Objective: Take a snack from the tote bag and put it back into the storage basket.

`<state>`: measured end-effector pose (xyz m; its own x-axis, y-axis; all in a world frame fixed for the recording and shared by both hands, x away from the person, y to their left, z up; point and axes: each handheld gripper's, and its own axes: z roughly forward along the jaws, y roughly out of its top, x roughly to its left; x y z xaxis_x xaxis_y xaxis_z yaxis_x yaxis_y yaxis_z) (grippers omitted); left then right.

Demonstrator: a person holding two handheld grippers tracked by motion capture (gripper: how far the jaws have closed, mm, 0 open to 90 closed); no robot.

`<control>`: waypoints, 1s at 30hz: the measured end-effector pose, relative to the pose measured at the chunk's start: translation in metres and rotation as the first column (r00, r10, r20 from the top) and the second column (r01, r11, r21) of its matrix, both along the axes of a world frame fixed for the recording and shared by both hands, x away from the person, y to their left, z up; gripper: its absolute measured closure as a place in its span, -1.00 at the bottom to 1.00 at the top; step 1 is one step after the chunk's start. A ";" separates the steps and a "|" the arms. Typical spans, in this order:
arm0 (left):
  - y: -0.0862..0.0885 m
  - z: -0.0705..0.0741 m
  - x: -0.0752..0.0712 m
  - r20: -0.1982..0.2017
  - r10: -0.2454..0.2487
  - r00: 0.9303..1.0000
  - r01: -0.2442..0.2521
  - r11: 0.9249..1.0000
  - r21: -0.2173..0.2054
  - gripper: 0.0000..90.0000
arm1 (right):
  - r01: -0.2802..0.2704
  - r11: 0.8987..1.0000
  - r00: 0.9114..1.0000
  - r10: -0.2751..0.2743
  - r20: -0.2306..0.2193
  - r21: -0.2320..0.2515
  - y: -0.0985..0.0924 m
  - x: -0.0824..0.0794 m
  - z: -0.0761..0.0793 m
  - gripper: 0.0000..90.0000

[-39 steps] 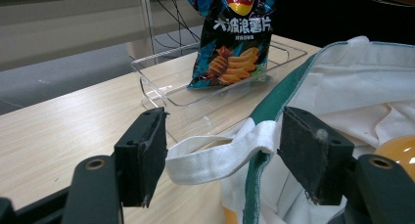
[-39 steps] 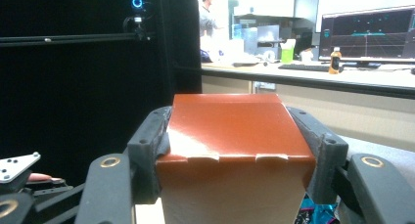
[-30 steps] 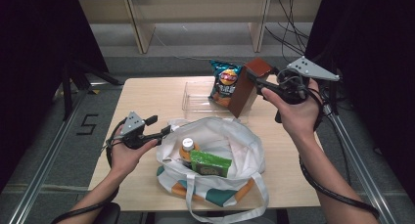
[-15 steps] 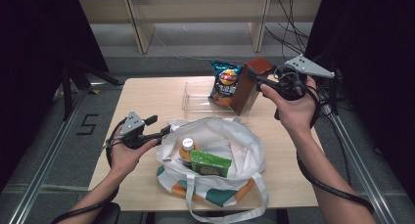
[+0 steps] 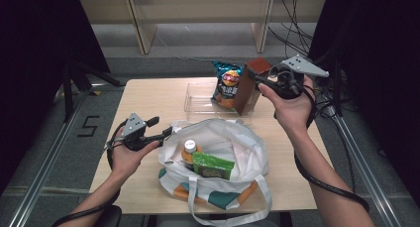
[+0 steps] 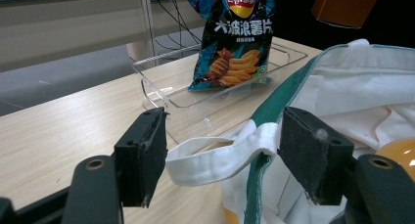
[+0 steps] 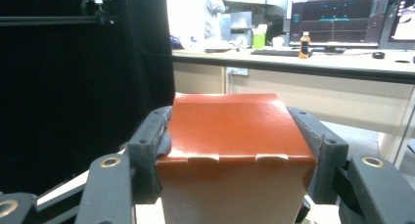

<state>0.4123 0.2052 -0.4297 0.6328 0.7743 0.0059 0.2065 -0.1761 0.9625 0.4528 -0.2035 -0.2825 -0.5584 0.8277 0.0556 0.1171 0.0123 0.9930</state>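
My right gripper (image 5: 256,80) is shut on a brown cardboard box (image 5: 249,90), held above the table's far right; its pads press both sides of the box (image 7: 230,131). A blue chip bag (image 5: 227,84) leans in a clear plastic tray (image 5: 198,106) beside the box. Nearer me lies a white tote bag (image 5: 233,147) with green trim, holding an orange bottle (image 5: 189,150) with a white cap and a green packet (image 5: 213,166). My left gripper (image 5: 161,128) is at the bag's left rim, open, with the white handle strap (image 6: 215,158) lying between its jaws.
The wooden table (image 5: 148,95) has bare room at its left and far left. Cables (image 5: 297,36) hang behind the table at the right. Pale shelving (image 5: 198,9) stands beyond the far edge, with dark curtains on both sides.
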 end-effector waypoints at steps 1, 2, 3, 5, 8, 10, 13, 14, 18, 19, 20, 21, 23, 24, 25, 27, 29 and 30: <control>0.000 0.000 0.000 0.000 0.000 1.000 0.000 1.000 0.000 -0.25 | 0.007 1.000 1.000 -0.007 -0.004 0.001 0.000 0.000 0.000 -0.12; 0.000 0.000 0.000 0.000 0.000 1.000 0.000 1.000 0.001 -0.25 | 0.005 1.000 1.000 -0.005 0.000 0.001 0.000 0.001 -0.001 -0.12; 0.000 0.000 0.000 -0.002 0.000 1.000 0.000 1.000 0.000 -0.25 | 0.015 1.000 1.000 -0.015 -0.010 0.005 0.000 0.002 -0.001 -0.12; -0.001 0.000 0.000 -0.002 0.000 1.000 0.000 1.000 -0.001 -0.25 | 0.018 1.000 1.000 -0.018 0.001 -0.006 0.000 0.004 -0.001 -0.12; -0.001 0.000 0.000 -0.003 0.001 1.000 -0.001 1.000 -0.001 -0.25 | 0.037 0.999 0.999 -0.037 -0.016 -0.006 0.001 0.006 -0.002 -0.12; -0.001 0.000 0.000 -0.003 0.001 1.000 -0.001 1.000 -0.001 -0.25 | 0.041 0.999 0.999 -0.041 -0.010 -0.013 0.001 0.009 -0.004 -0.12; 0.000 0.000 0.000 -0.001 0.000 1.000 0.000 1.000 -0.001 -0.25 | 0.054 0.998 0.998 -0.055 -0.023 -0.008 0.003 0.012 -0.006 -0.12; 0.000 0.000 0.000 -0.002 0.000 1.000 0.000 1.000 -0.002 -0.25 | 0.054 0.998 0.998 -0.055 -0.021 -0.010 0.003 0.013 -0.007 -0.12; 0.000 0.000 0.000 -0.002 0.001 1.000 -0.001 1.000 -0.003 -0.25 | 0.061 0.998 0.998 -0.061 -0.025 -0.016 0.004 0.017 -0.009 -0.12; 0.000 0.000 0.000 -0.003 0.001 1.000 -0.001 1.000 -0.003 -0.25 | 0.065 0.998 0.998 -0.066 -0.021 -0.015 0.004 0.018 -0.010 -0.12; 0.000 0.000 0.000 -0.002 0.001 1.000 -0.001 1.000 -0.003 -0.25 | 0.066 0.998 0.997 -0.067 -0.027 -0.010 0.005 0.019 -0.011 -0.12; 0.000 0.000 0.000 0.000 -0.001 1.000 0.001 1.000 0.000 -0.25 | 0.072 0.997 0.997 -0.072 -0.034 -0.002 0.006 0.019 -0.011 -0.12; 0.000 0.000 0.000 0.000 0.002 1.000 -0.002 1.000 -0.004 -0.25 | 0.075 0.997 0.997 -0.075 -0.019 -0.016 0.005 0.022 -0.011 -0.12; 0.000 0.000 0.000 0.000 0.002 1.000 -0.002 1.000 -0.003 -0.25 | 0.077 0.997 0.997 -0.077 -0.030 -0.007 0.007 0.022 -0.011 -0.12; 0.001 0.000 0.000 -0.001 0.003 1.000 -0.003 1.000 -0.003 -0.25 | 0.074 0.997 0.997 -0.074 -0.023 -0.013 0.007 0.024 -0.011 -0.12; 0.000 0.000 0.000 -0.001 0.002 1.000 -0.002 1.000 -0.004 -0.25 | 0.086 0.996 0.996 -0.087 -0.038 -0.010 0.008 0.025 -0.012 -0.12; 0.001 0.000 0.000 0.000 0.002 1.000 -0.002 1.000 -0.003 -0.25 | 0.092 0.996 0.995 -0.092 -0.040 -0.008 0.008 0.026 -0.013 -0.12; 0.001 0.000 0.000 0.000 0.002 1.000 -0.002 1.000 -0.003 -0.25 | 0.092 0.996 0.995 -0.092 -0.027 -0.021 0.008 0.029 -0.014 -0.12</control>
<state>0.4124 0.2058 -0.4293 0.6312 0.7756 0.0032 0.2070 -0.1724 0.9630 0.4813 -0.1960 -0.2961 -0.4784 0.8765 0.0535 0.1468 0.0198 0.9890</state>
